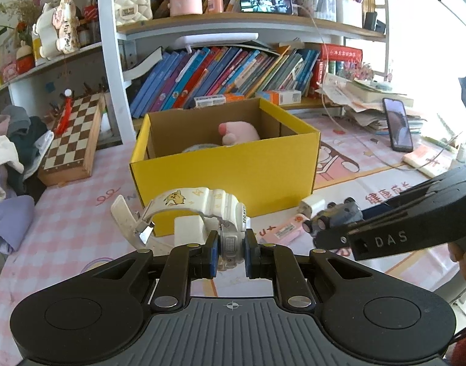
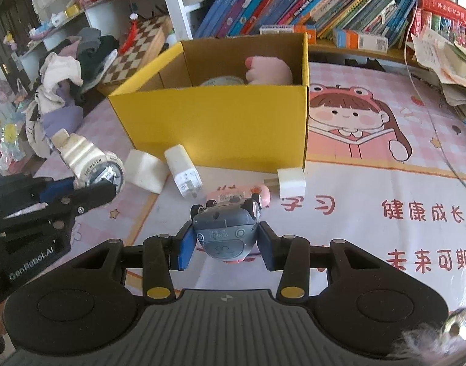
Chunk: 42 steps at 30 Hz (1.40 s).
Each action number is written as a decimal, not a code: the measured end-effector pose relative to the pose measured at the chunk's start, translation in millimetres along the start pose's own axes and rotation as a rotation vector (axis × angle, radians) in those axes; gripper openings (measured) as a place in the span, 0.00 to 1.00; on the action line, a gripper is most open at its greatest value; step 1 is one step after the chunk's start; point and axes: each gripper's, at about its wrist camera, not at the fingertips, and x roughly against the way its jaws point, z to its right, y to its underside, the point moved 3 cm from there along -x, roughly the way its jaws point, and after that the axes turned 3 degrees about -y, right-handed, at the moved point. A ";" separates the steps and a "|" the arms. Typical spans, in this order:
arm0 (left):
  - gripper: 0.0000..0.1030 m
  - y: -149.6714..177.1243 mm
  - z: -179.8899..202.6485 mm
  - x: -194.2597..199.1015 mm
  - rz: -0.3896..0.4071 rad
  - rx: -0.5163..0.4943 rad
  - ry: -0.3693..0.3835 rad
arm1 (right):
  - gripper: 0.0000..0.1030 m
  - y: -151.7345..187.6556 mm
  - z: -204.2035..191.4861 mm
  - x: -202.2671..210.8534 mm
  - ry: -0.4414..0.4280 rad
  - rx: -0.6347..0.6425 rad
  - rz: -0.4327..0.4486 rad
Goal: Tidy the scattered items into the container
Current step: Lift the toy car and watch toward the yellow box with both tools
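Note:
A yellow cardboard box (image 1: 223,167) (image 2: 208,122) stands open on the table, with a pink plush (image 1: 239,132) (image 2: 268,71) and a round tin inside. My left gripper (image 1: 231,253) is shut on a white watch (image 1: 202,204) with a yellow cartoon on its strap, held in front of the box. That watch (image 2: 92,164) shows at the left in the right wrist view. My right gripper (image 2: 225,244) is shut on a grey toy car (image 2: 225,228), upside down, wheels up; the car (image 1: 333,216) shows at the right of the left wrist view.
On the pink mat before the box lie white chargers (image 2: 184,175) (image 2: 290,181), a white block (image 2: 146,170) and a pink eraser-like item (image 2: 239,195). A chessboard (image 1: 72,140) and a clothes pile (image 1: 7,152) sit left. A phone (image 1: 399,125) and papers stand right; bookshelves behind.

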 end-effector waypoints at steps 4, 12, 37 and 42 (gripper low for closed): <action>0.14 -2.3 0.4 8.8 0.026 0.010 0.006 | 0.40 -5.9 -6.6 7.8 -0.010 0.016 0.019; 0.14 -23.5 -3.3 24.3 0.110 0.019 0.013 | 0.40 -25.6 -12.5 22.5 -0.031 0.044 0.075; 0.14 -109.8 -16.8 -53.4 0.141 0.009 -0.003 | 0.40 -150.9 29.2 -16.0 -0.110 0.153 0.148; 0.14 -110.8 -15.9 -82.1 0.054 0.005 0.020 | 0.40 -160.2 36.8 -45.0 -0.129 0.233 0.070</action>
